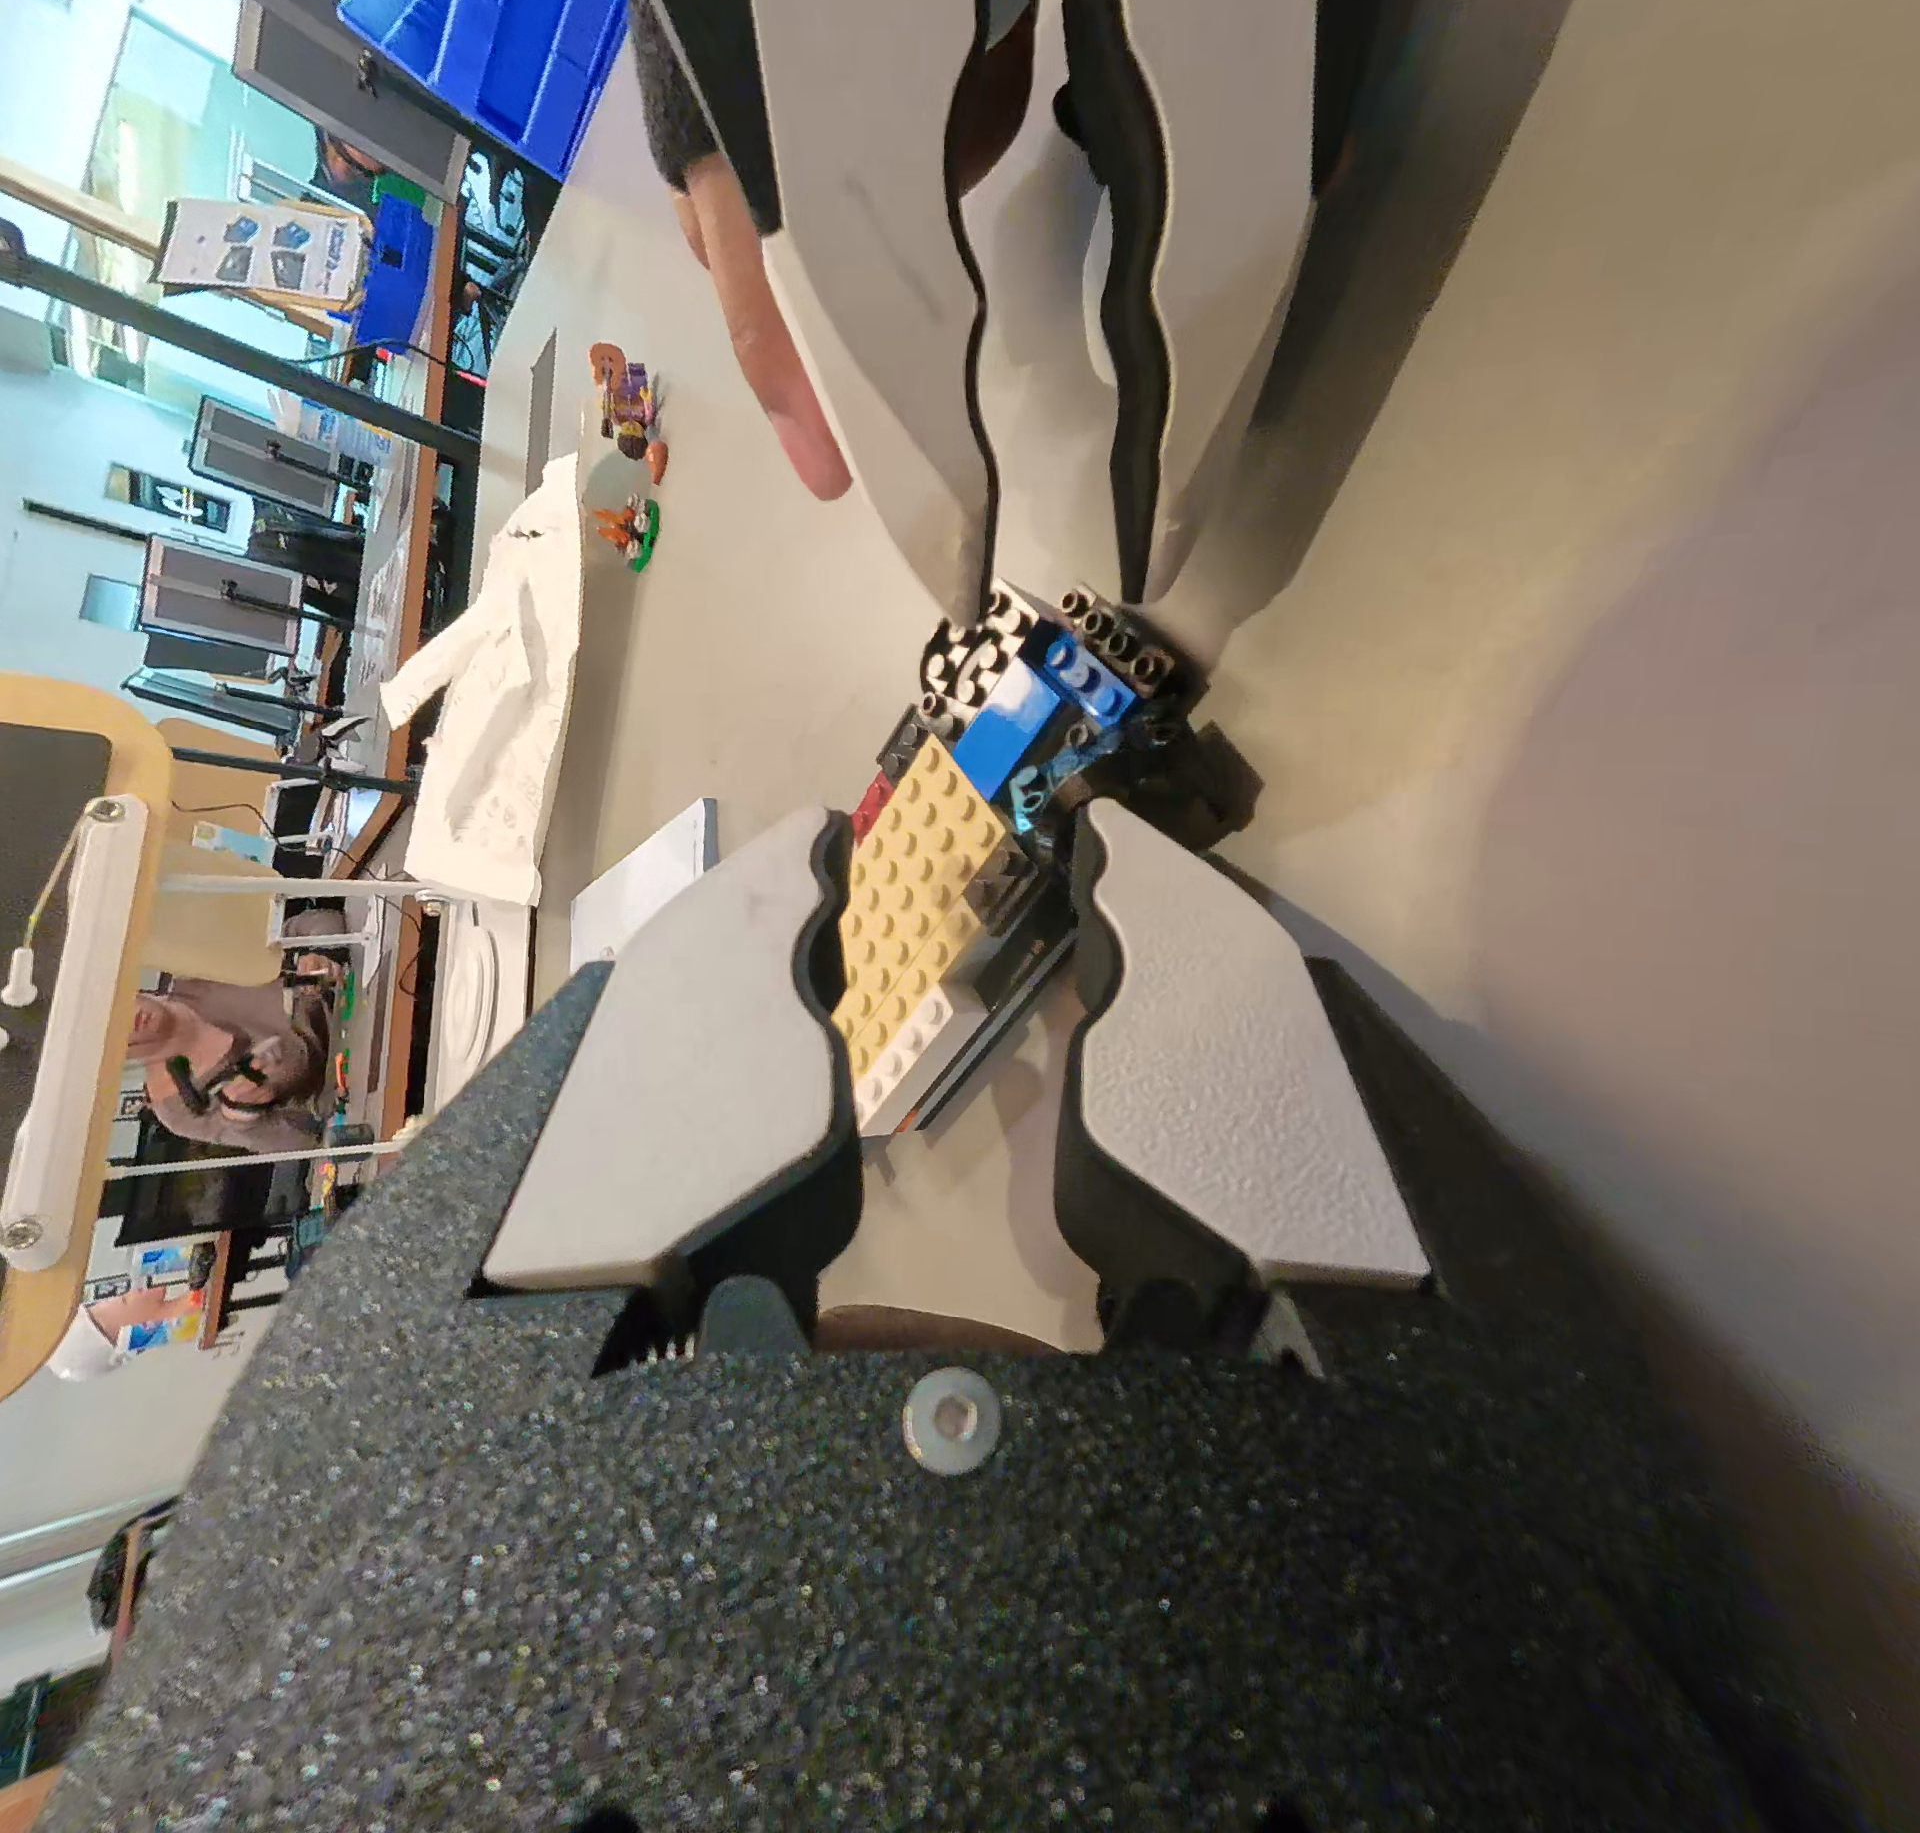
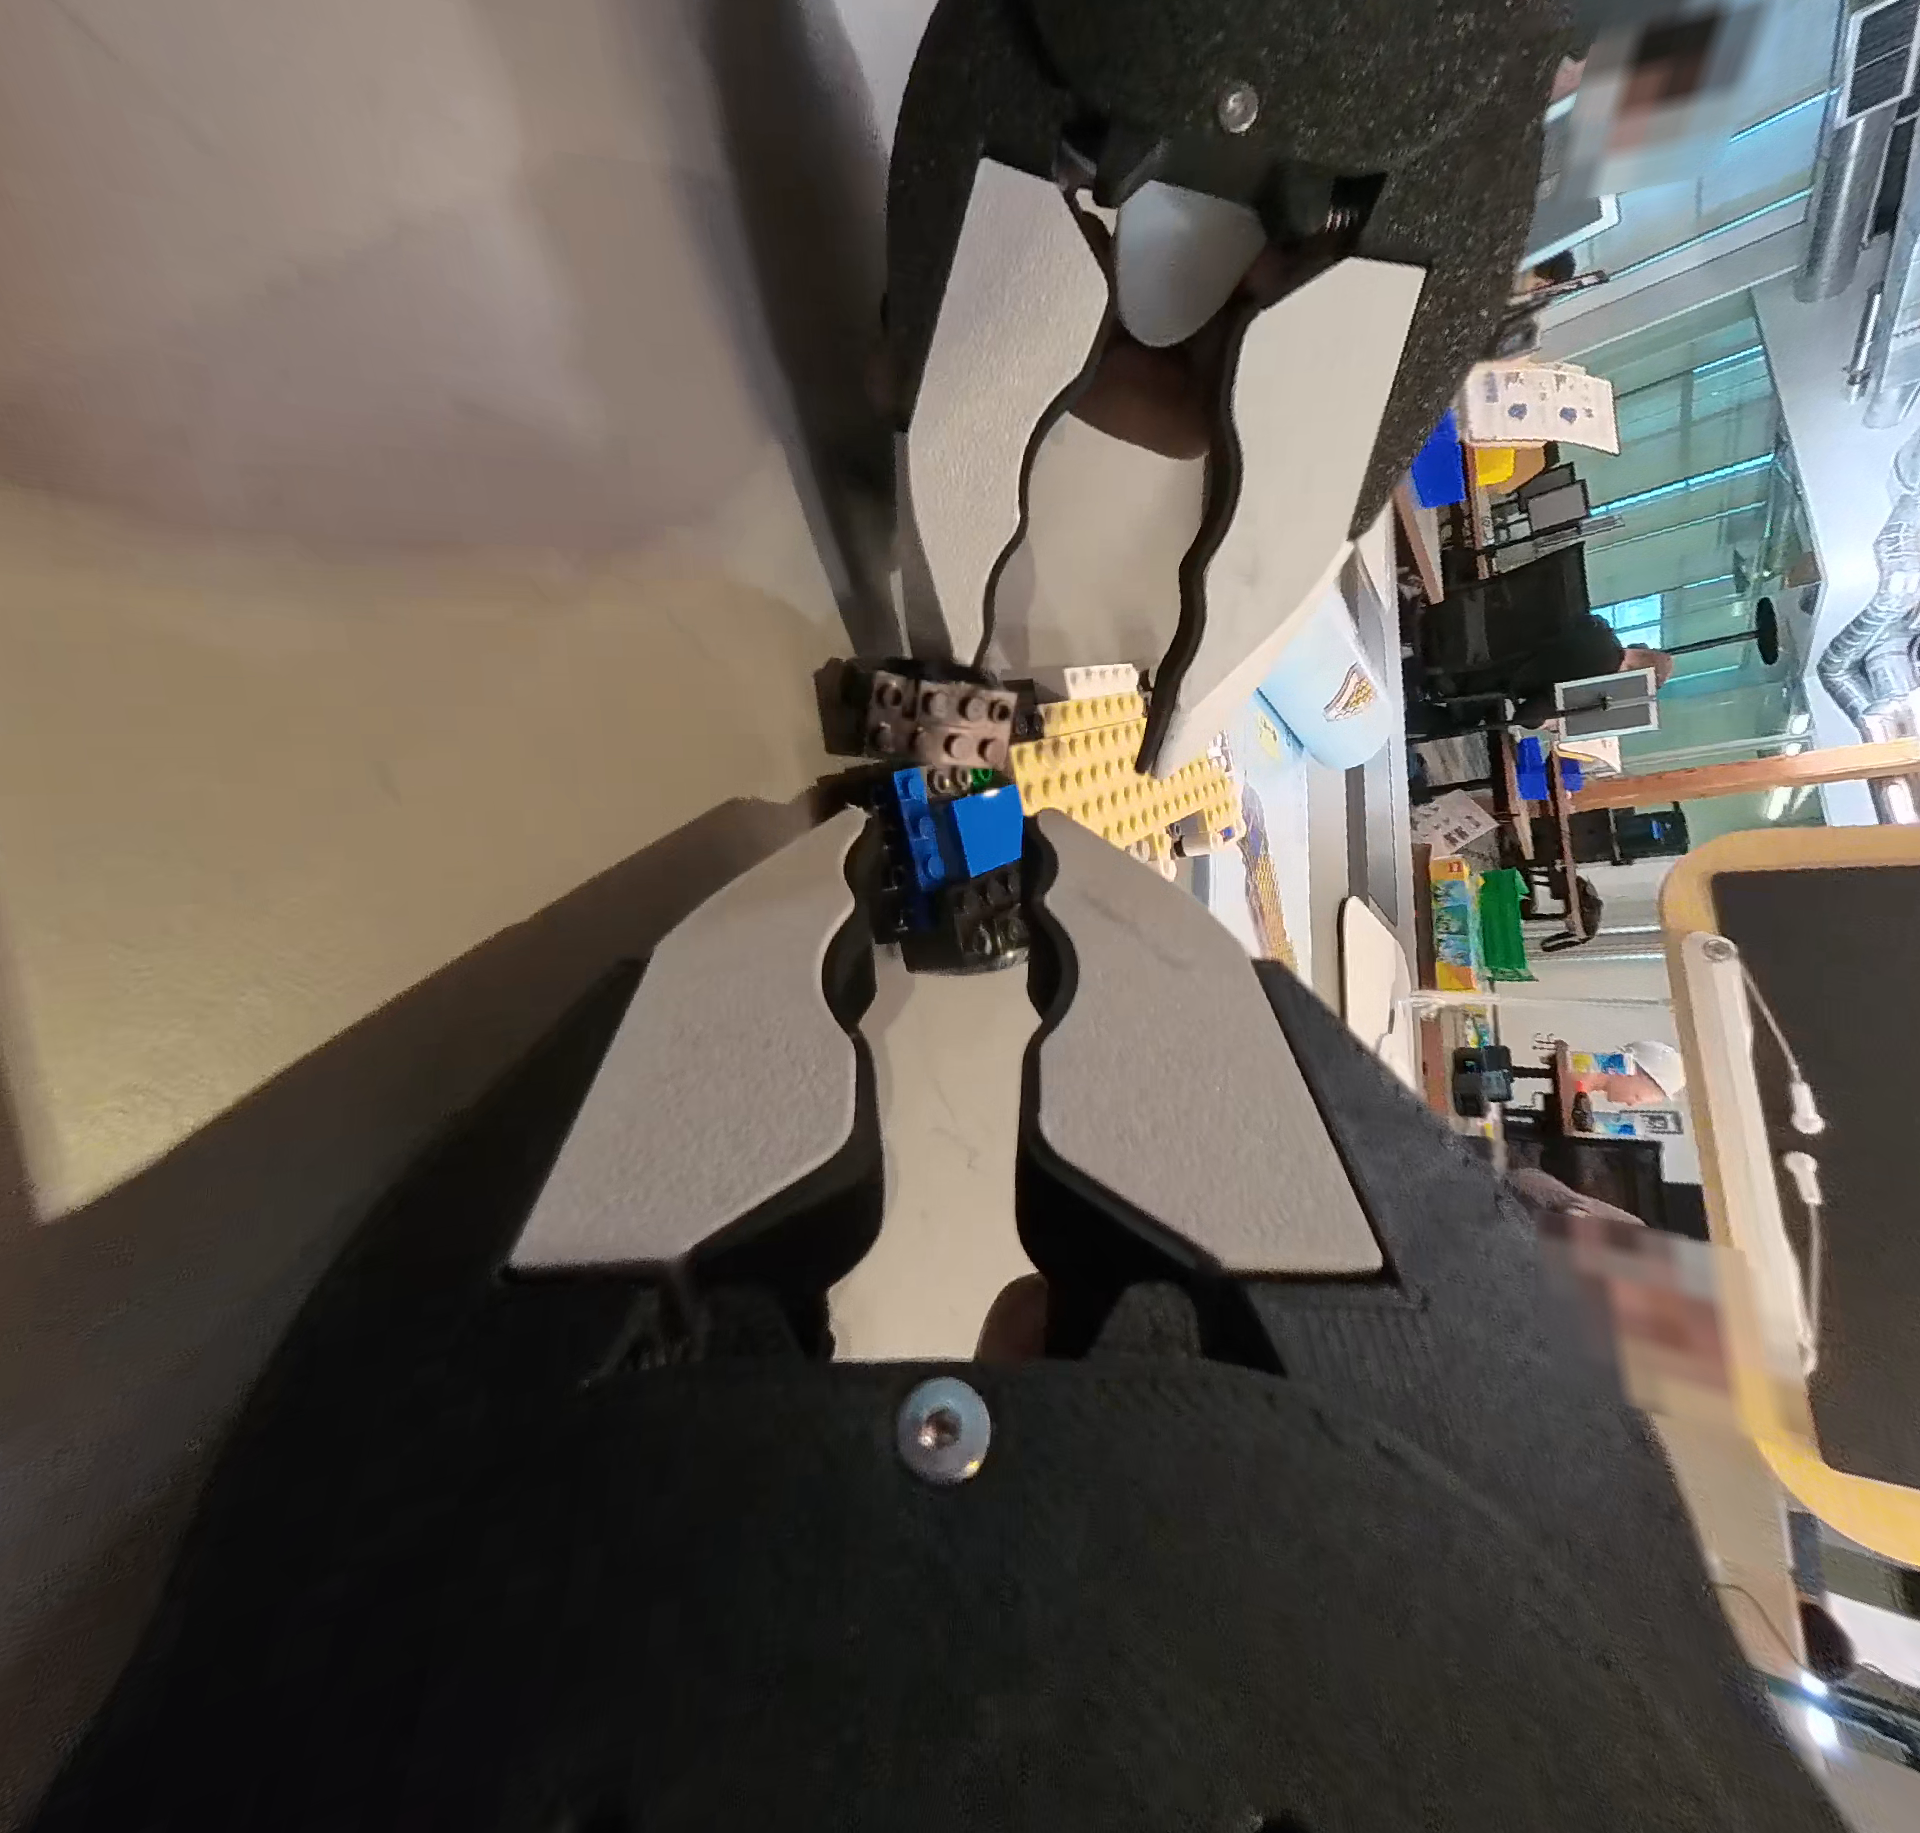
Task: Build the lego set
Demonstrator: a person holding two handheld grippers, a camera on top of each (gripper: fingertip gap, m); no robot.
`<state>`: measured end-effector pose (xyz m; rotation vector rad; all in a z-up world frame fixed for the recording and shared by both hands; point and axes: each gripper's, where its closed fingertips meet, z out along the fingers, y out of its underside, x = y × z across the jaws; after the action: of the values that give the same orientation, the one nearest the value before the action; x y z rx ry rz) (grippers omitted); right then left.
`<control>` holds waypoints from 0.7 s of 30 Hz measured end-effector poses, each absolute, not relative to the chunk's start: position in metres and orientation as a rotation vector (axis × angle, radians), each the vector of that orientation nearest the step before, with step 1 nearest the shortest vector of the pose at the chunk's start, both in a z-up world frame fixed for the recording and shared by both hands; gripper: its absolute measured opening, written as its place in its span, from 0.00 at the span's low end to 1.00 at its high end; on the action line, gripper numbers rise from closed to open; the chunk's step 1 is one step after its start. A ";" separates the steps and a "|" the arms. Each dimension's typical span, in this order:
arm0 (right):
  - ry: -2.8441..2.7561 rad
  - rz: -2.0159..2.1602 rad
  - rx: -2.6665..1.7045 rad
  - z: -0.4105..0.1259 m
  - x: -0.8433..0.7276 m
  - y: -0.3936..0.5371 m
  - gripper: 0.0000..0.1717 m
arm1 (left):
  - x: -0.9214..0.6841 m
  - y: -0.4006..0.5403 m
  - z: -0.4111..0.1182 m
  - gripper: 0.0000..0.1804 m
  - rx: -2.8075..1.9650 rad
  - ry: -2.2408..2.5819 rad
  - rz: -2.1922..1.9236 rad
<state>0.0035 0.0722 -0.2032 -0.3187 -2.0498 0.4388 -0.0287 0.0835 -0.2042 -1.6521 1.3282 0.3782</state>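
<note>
A brick model with a tan studded plate (image 1: 925,900) and a blue and black brick end (image 1: 1039,703) hangs between my two grippers, which face each other. My right gripper (image 2: 945,838) is shut on the blue and black end (image 2: 961,838), with a pad on each side. It also shows at the top of the left wrist view (image 1: 1055,594), its tips on the black bricks. My left gripper (image 1: 961,827) is open. The tan plate lies between its fingers, and its left edge runs behind the left finger (image 1: 727,952). It shows spread in the right wrist view (image 2: 1060,718).
On the beige table (image 1: 748,640) lie a purple minifigure (image 1: 629,412), a small orange and green piece (image 1: 632,534), a crumpled white paper bag (image 1: 499,703) and a white booklet (image 1: 655,879). Blue bins (image 1: 499,27) stand beyond. A person's finger (image 1: 779,360) rests beside the right gripper. The grippers are tip to tip, or close to it.
</note>
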 end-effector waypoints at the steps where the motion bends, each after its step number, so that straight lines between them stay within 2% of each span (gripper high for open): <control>1: -2.053 0.448 -0.329 -0.203 0.004 0.073 0.15 | -0.029 0.083 -0.205 0.23 -1.661 1.327 0.379; 11: -2.037 0.455 -0.444 -0.194 0.005 0.095 0.15 | -0.025 0.077 -0.213 0.23 -1.713 1.350 0.313; 21: -2.073 0.528 -0.373 -0.202 0.000 0.054 0.16 | -0.029 0.082 -0.213 0.21 -1.765 1.292 0.321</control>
<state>0.0002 0.0544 -0.2023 -0.3726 -2.0733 0.5277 -0.0293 0.0820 -0.2133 -1.7655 1.2921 0.3210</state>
